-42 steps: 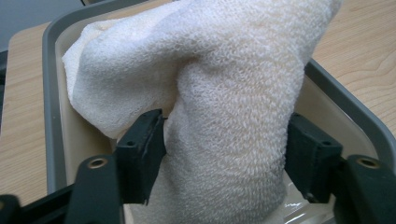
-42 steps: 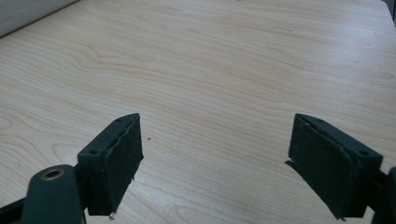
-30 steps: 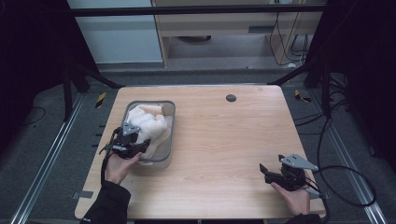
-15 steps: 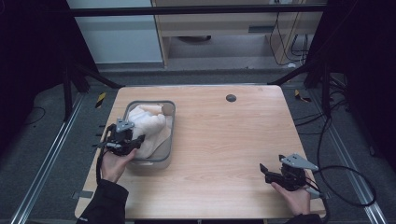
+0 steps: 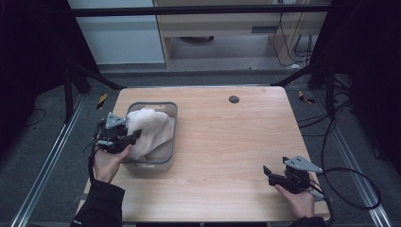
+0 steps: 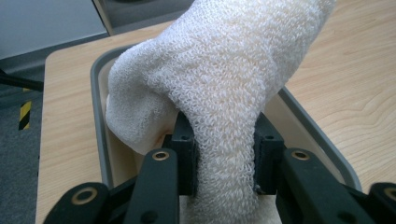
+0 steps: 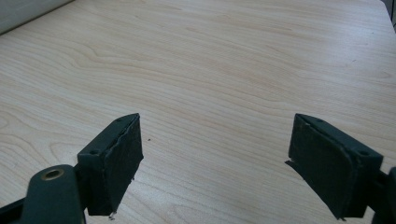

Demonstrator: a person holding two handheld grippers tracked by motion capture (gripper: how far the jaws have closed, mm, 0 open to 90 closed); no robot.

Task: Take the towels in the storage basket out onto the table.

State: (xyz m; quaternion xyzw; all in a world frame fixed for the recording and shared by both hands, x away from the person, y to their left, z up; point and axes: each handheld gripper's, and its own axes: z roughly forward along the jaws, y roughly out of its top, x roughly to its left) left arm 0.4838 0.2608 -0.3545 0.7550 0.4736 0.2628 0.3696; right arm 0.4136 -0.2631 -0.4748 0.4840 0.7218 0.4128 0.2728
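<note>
The left tongs (image 6: 224,158) are pinched on a fold of cream knitted cloth (image 6: 219,79), which is held up over the grey rectangular plastic tray (image 5: 166,163) at the left of the light wooden bench (image 5: 246,142). The right tongs (image 7: 215,158) are spread wide, low over bare wood at the near right corner.

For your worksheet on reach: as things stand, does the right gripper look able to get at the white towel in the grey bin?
Probably not yet: the right gripper is open, far across the table from the towel, which the left gripper clamps.
</note>
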